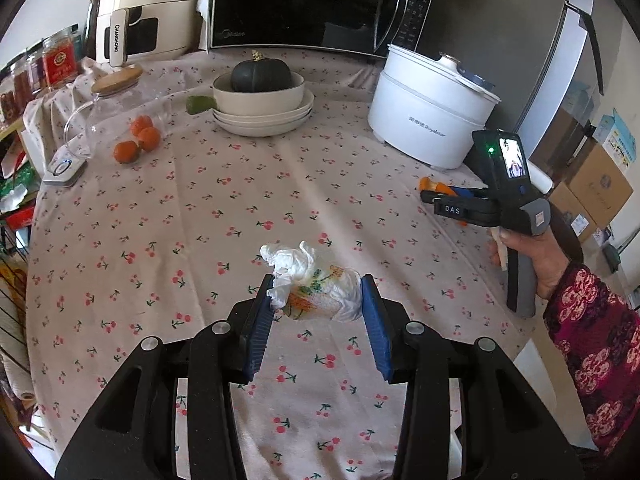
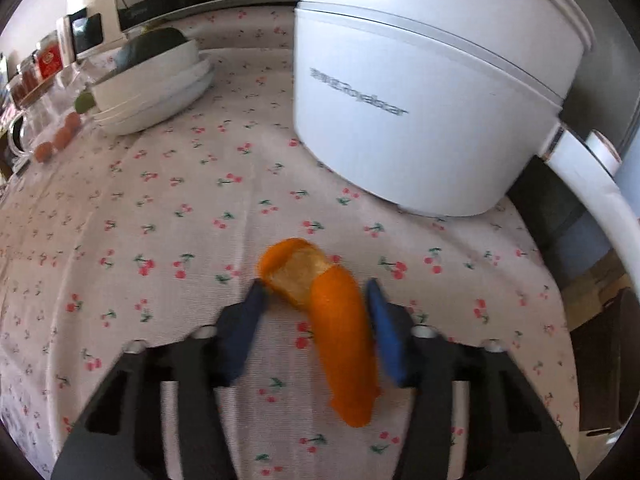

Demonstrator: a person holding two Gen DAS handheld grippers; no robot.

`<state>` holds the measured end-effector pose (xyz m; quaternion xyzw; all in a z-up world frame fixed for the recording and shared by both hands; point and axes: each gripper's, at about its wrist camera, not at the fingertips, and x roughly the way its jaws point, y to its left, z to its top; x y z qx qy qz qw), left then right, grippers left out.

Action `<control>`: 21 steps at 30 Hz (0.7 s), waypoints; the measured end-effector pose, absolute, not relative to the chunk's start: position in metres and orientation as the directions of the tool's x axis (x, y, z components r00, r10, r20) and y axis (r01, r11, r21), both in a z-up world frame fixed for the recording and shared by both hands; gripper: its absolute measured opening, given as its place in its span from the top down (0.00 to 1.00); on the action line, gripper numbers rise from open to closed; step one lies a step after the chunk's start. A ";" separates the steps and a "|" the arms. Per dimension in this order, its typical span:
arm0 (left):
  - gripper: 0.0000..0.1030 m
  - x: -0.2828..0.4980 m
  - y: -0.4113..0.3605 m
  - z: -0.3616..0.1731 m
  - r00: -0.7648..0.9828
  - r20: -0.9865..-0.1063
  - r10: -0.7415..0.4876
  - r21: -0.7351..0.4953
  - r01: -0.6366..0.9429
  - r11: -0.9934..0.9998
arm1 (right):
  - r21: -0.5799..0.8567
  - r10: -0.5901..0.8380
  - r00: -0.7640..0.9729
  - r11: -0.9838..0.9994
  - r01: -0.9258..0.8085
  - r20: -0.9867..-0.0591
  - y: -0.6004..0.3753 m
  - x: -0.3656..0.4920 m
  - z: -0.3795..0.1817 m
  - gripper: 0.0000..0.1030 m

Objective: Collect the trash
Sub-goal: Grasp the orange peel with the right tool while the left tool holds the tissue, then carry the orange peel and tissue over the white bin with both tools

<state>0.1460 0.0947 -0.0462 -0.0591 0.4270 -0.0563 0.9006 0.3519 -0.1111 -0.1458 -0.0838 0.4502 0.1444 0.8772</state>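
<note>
The counter [image 1: 248, 216], draped in a cherry-print cloth, carries everything here. Along its far edge stand one microwave [image 1: 316, 4] and one cream appliance [image 1: 140, 12]; toward the far right corner sits one white cooker [image 1: 428, 120]. Near the far middle, one bowl holding a dark squash [image 1: 261, 75] rests on a stack of plates [image 1: 264, 120]. By the left edge lie one glass jug [image 1: 116, 108] on its side and three small oranges [image 1: 140, 138].

Two pieces of trash are in hand. Your left tool [image 1: 318, 300] brackets one crumpled tissue wad [image 1: 316, 284] near the middle of the counter toward the near edge; both blue pads touch its sides, so the tool reads as gripping it. Your right tool [image 2: 316, 300] straddles one strip of orange peel [image 2: 328, 320] just in front of the cooker, close to the right edge. One pad touches the peel's tip; the other stands beside the strip with a sliver of gap, so the tool reads as open around it, not clamped. Motion blur makes this uncertain.

The step appears to be the pick-up of both pieces. Next, you likely need to squeeze the right tool firmly on the thin peel, then lift both clear. No bin is visible in either view.
</note>
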 end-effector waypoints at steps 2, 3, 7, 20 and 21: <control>0.61 0.147 0.096 -0.046 0.629 -0.763 -0.150 -0.154 0.048 0.987 | -0.037 0.167 0.563 0.942 -0.332 -0.810 -0.107 0.349 -0.145 0.67; 0.61 0.147 0.096 -0.046 0.631 -0.762 -0.147 -0.152 0.047 0.987 | -0.035 0.167 0.565 0.944 -0.329 -0.808 -0.107 0.348 -0.144 0.69; 0.61 0.146 0.095 -0.043 0.640 -0.757 -0.133 -0.135 0.047 0.990 | -0.017 0.177 0.570 0.948 -0.318 -0.802 -0.111 0.344 -0.141 0.73; 0.61 0.141 0.085 -0.024 0.676 -0.719 -0.159 -0.157 0.065 0.985 | -0.040 0.202 0.612 0.933 -0.358 -0.765 -0.106 0.299 -0.093 0.75; 0.61 0.139 0.084 -0.020 0.683 -0.712 -0.160 -0.157 0.067 0.985 | -0.042 0.205 0.618 0.932 -0.361 -0.759 -0.106 0.292 -0.086 0.75</control>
